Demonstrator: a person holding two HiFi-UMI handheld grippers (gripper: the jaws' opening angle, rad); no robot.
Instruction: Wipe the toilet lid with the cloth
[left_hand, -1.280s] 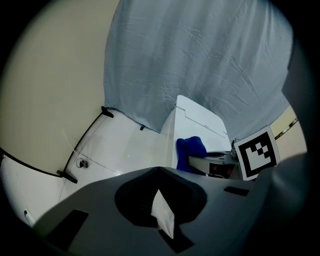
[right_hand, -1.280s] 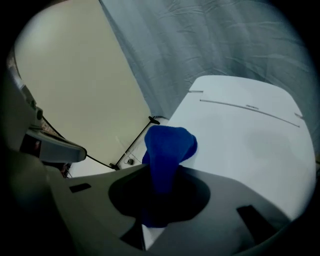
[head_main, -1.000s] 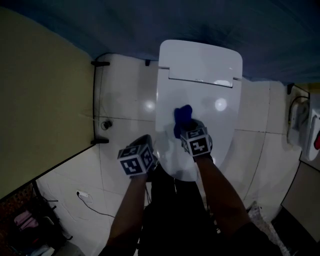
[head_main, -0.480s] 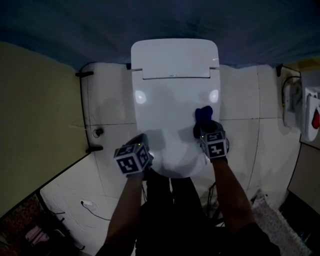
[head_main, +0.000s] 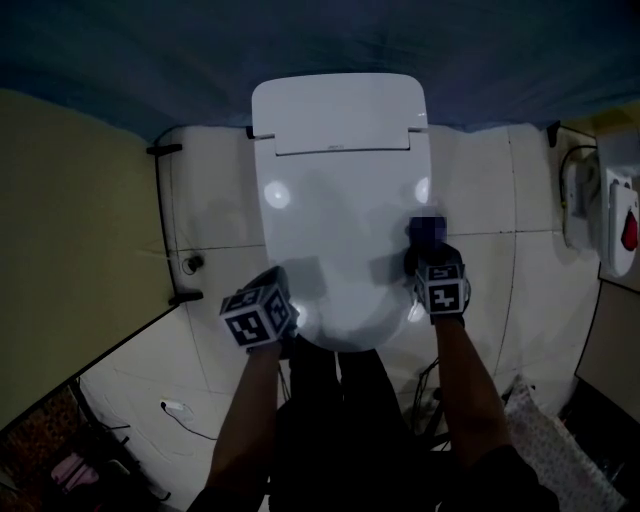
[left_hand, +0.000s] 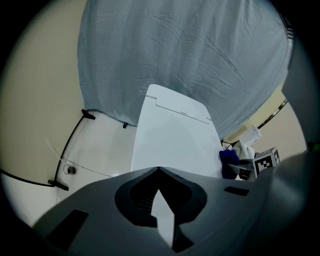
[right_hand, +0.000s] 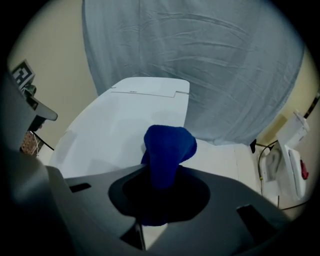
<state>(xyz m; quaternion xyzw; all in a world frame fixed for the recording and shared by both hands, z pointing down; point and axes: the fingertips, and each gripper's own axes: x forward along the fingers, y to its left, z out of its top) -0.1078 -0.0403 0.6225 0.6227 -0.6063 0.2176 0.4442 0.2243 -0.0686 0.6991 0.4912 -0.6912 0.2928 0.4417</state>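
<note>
Looking steeply down on a closed white toilet lid (head_main: 340, 190). Clamped in the right tongs (right_hand: 159, 176): a bunched blue cloth (right_hand: 168, 147), at the lid's right edge, about halfway along. Beside the lid's front left edge, the left tongs (left_hand: 158, 169), closed tip to tip, holding nothing.

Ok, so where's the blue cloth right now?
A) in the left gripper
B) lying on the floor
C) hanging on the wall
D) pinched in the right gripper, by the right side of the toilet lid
D: the right gripper is shut on the blue cloth, and the head view shows it at the right side of the toilet lid.
</note>
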